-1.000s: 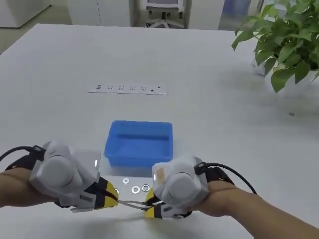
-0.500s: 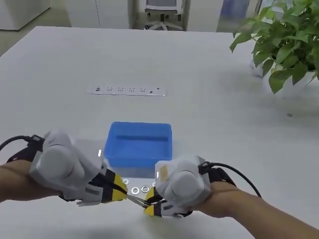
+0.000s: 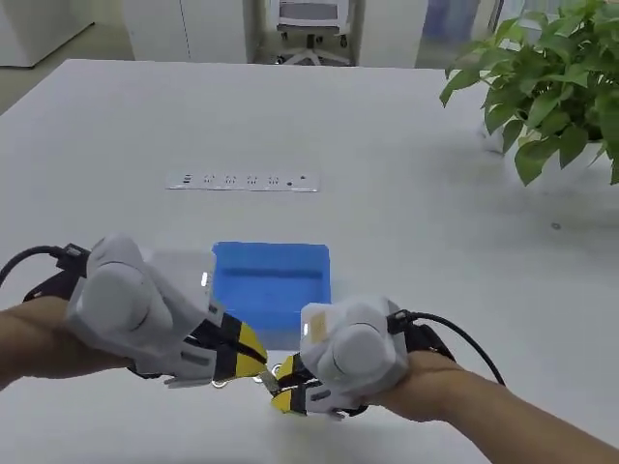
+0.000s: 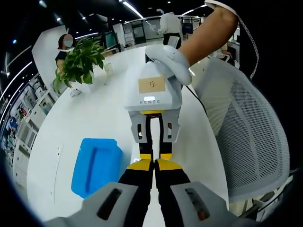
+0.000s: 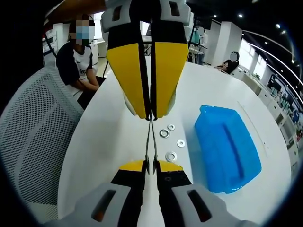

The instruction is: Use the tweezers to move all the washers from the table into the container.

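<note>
White tabletop bears four shiny ring washers, centre frame. Left gripper and right gripper both pinch the tweezers (slim, silvery).

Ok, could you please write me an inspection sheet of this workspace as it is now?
Surface: white table.
Job's things: four washers lie on the table beside the blue container; no washer seen inside it.
Clutter: socket strip.
Grippers: left tongs and right tongs face each other, both shut on the tweezers.
Cables: black cable arcs off the right gripper's body.
Surroundings: potted plant, mesh chair, seated person.
</note>
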### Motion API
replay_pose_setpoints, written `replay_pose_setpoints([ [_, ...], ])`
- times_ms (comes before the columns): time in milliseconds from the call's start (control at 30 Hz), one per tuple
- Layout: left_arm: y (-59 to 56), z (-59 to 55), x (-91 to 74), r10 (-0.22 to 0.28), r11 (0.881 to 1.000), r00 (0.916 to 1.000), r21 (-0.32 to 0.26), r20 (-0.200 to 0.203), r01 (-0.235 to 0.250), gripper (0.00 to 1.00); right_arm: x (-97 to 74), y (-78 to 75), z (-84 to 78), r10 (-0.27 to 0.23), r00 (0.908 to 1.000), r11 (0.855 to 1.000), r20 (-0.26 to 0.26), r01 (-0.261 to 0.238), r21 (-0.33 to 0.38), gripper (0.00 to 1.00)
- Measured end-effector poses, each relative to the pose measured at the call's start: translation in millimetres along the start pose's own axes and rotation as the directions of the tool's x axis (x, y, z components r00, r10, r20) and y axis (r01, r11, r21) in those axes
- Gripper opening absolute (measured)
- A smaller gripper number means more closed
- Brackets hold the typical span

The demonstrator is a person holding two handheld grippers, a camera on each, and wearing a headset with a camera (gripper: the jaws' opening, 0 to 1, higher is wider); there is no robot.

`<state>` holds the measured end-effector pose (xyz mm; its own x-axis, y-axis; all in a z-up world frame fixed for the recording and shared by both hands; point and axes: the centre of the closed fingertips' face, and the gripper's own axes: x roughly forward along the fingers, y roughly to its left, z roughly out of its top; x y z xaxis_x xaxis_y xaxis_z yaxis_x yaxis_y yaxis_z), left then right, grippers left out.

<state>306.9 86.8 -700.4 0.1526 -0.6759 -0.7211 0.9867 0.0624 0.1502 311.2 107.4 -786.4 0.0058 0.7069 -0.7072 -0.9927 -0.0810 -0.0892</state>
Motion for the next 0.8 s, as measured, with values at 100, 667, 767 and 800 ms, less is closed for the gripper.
replay_pose_setpoints([
  [100,-0.8,2.6,1.9,-0.004,1.0,1.0,0.005,0.005,0.004,0.06,0.5,0.4,1.0,-0.003,1.0,1.0,0.006,0.003,0.002,0.11],
  [667,-8.0,4.3,18.1,-0.048,0.999,0.9985,0.008,0.026,0.048,0.06,3.3,11.0,-8.0,0.015,0.9999,1.0,0.004,-0.015,0.02,0.1],
  [767,-9.5,2.1,20.1,-0.056,0.998,0.998,0.002,0.028,0.056,0.06,3.5,11.1,-8.0,0.016,0.9998,1.0,0.006,-0.017,0.02,0.1],
  [800,-9.9,1.6,21.0,-0.057,0.998,0.9979,0.002,0.03,0.057,0.06,3.6,11.4,-7.8,0.018,0.9998,1.0,0.007,-0.018,0.02,0.1],
])
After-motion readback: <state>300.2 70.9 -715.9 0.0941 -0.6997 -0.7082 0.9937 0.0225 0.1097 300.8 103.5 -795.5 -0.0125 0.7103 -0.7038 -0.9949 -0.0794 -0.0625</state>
